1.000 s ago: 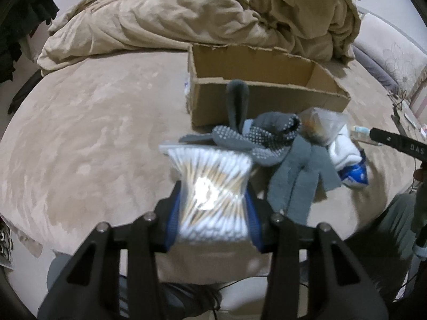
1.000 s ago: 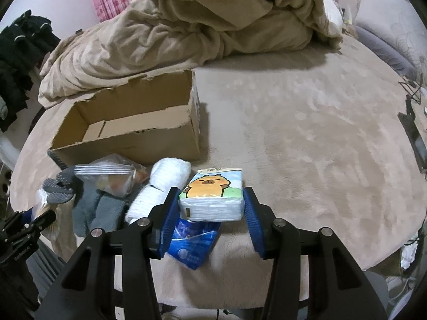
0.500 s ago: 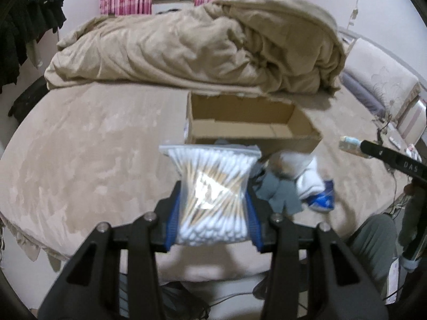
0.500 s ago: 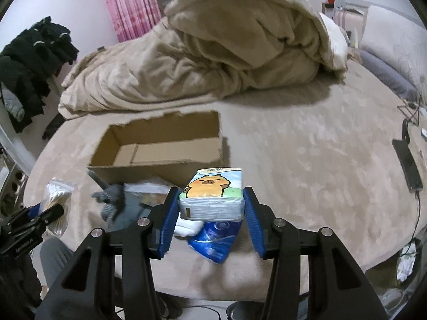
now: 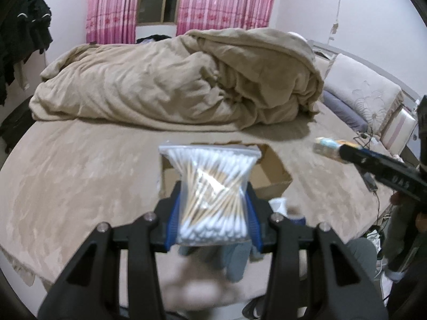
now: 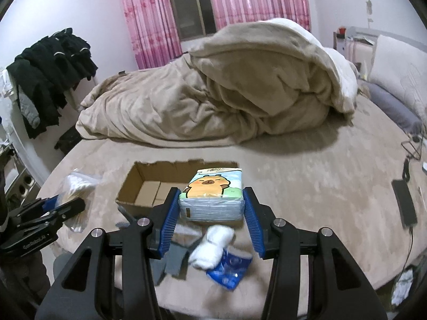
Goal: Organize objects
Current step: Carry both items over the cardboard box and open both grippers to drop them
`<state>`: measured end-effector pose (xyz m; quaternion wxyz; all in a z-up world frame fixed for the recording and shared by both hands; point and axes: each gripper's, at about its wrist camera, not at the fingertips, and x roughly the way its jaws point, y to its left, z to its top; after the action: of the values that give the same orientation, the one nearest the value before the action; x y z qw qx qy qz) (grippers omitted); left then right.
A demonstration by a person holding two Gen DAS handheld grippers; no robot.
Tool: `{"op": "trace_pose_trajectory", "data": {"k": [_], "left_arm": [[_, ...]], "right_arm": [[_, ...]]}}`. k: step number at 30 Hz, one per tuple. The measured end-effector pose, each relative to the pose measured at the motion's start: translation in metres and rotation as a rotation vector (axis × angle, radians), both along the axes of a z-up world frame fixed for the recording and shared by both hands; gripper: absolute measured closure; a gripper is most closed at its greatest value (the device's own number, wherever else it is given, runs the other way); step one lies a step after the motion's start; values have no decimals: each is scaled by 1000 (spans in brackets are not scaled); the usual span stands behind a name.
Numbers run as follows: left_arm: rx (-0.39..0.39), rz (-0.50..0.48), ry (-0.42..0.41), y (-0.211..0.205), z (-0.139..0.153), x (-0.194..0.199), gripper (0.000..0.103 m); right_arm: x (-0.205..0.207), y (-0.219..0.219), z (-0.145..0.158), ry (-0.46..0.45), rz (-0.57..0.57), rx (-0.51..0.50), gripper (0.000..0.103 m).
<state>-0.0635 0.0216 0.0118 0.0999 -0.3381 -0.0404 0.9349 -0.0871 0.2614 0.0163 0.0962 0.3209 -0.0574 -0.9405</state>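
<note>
My left claw (image 5: 213, 208) is clamped on a clear zip bag of wooden cotton swabs (image 5: 212, 194); my right claw (image 6: 210, 208) pinches a cartoon-printed tissue pack (image 6: 212, 194). The open brown cardboard box (image 6: 144, 186) lies just beyond both, centre frame, its long axis crosswise; both are about equally near.
</note>
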Motion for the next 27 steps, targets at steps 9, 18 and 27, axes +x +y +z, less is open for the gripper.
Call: {"op": "trace_pose_trajectory", "data": {"k": [9,18,27], "left_arm": [[40,-49,-57,30,-29,-71,60],[51,-74,-193,55,-96,-142,60],[61,-86,-268,61,-127,-158,58]], "right_arm": [[-53,-7,-26,-22,30,8,53],[-108,-11,-79,-135,43,-28,53],[-130,-10,-117,-232,40,-77,53]]}}
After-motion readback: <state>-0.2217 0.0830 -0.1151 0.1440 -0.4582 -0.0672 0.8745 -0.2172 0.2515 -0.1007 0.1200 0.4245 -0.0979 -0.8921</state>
